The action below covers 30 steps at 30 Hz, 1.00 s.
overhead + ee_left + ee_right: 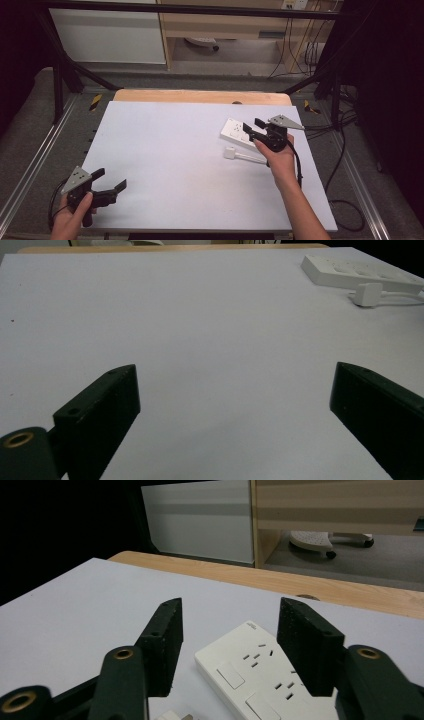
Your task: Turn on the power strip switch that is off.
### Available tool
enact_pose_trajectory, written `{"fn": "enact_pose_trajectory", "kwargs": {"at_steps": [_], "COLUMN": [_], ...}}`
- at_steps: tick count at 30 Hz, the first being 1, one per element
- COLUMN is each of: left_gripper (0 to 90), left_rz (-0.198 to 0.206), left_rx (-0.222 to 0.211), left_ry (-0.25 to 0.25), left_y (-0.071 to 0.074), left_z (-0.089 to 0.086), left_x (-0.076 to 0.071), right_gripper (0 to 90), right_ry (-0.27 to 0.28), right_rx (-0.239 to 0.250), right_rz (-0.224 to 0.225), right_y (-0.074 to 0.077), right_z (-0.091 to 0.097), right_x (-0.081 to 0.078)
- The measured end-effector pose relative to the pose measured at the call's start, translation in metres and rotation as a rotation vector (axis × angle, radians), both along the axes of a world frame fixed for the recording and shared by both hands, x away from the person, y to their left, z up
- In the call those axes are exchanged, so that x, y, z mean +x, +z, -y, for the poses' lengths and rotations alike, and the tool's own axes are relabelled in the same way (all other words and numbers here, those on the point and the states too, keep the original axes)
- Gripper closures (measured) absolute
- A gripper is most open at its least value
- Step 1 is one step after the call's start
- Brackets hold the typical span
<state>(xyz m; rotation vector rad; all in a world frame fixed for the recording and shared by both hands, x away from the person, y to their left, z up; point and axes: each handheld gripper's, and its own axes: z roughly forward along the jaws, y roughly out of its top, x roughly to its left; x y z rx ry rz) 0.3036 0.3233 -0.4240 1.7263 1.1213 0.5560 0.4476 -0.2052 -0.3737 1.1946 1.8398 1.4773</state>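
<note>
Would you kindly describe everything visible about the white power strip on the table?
The power strip is a flat white block, plastic by its look, lying face up at the table's far right. Its top carries rows of socket slots and square switches, with small lettering at one end. Nothing is plugged in. The right tongs hover open above it, apparently not touching.

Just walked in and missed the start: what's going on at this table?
A person works with a handheld gripper in each hand. The right gripper hovers with open jaws over a white power strip, holding nothing; a white plug lies beside the strip, not in a socket. The left gripper waits open at the table's near left corner.
</note>
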Motion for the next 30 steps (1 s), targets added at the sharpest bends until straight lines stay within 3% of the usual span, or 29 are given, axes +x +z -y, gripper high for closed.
{"fn": "enact_pose_trajectory", "kwargs": {"at_steps": [21, 30], "left_gripper": [5.9, 5.9], "left_rz": [-0.002, 0.000], "left_rx": [0.000, 0.001], "left_ry": [0.001, 0.002], "left_y": [0.000, 0.000], "left_z": [0.000, 0.000], "left_x": [0.000, 0.000], "right_gripper": [14.3, 7.2], "right_ry": [0.013, -0.001], "right_rx": [-0.002, -0.002], "right_rz": [-0.004, -0.006], "right_y": [0.017, 0.018], "right_z": [0.014, 0.023], "right_x": [-0.022, -0.030]}}
